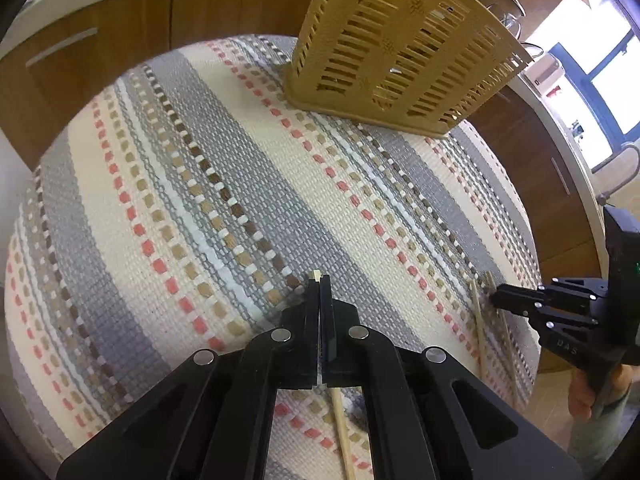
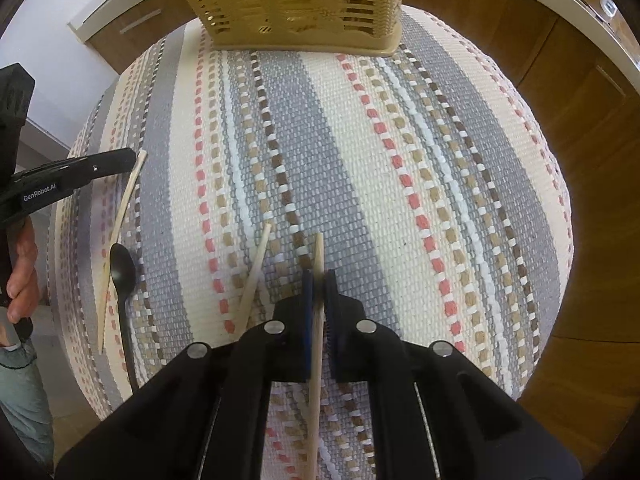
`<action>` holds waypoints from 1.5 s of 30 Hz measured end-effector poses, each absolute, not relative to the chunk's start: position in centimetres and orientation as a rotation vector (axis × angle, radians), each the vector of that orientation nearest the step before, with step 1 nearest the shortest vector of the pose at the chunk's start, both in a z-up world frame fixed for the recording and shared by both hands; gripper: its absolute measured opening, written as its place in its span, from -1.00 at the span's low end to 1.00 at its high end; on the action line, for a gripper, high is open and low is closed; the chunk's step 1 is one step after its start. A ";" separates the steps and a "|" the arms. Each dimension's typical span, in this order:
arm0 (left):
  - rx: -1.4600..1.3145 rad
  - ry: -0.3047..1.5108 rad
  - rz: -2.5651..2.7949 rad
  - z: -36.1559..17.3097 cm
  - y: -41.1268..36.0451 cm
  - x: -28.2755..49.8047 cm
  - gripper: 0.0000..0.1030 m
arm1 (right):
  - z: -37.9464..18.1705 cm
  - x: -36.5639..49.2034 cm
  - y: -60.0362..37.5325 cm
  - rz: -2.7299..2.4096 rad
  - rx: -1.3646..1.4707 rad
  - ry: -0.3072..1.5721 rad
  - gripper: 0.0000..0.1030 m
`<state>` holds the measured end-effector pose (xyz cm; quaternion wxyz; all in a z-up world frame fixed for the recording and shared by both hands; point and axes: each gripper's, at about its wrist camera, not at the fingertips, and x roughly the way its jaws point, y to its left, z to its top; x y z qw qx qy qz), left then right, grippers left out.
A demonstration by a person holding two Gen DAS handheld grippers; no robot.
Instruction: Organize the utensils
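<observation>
A tan slotted utensil basket point(image 1: 400, 48) point(image 2: 288, 4) stands at the far side of a round table under a striped woven cloth point(image 2: 400, 160). My left gripper point(image 1: 319, 282) is shut on a wooden chopstick point(image 1: 343, 432) near its upper end; the right wrist view shows this chopstick point(image 2: 124, 208) slanting down to the cloth. My right gripper point(image 2: 319, 276) is shut on a second chopstick point(image 2: 319, 248), which runs straight between its blue pads. A third chopstick point(image 2: 256, 268) lies loose just left of it. A black spoon point(image 2: 121, 268) lies near the left gripper point(image 2: 134, 160).
Wooden cabinets point(image 1: 100, 40) with a white countertop ring the table behind the basket. A person's hand point(image 2: 20, 280) holds the left gripper's handle at the table's left edge. The right gripper point(image 1: 496, 296) sits near the table's right rim in the left wrist view.
</observation>
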<state>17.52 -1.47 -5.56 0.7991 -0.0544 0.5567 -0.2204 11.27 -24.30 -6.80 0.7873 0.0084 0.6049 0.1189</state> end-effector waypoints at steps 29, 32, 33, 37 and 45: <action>0.264 1.267 -0.355 -5.8 -7.3 17.5 -0.70 | -6.6 12.1 -23.0 0.291 -0.050 1.457 -0.84; 0.290 1.244 -0.341 -5.7 -7.9 16.8 -0.79 | -6.6 12.1 -23.4 0.302 -0.031 1.464 -0.84; 0.301 1.230 -0.323 -5.8 -8.2 16.6 -0.91 | -6.6 12.1 -23.6 0.305 -0.031 1.460 -0.84; 0.213 1.179 -0.358 -5.5 -7.7 16.2 -0.93 | -6.4 11.7 -23.5 0.310 -0.052 1.421 -0.92; 0.042 0.862 -0.426 1.1 -4.7 12.7 -0.93 | 0.3 7.7 -25.0 0.376 -0.033 1.120 -0.92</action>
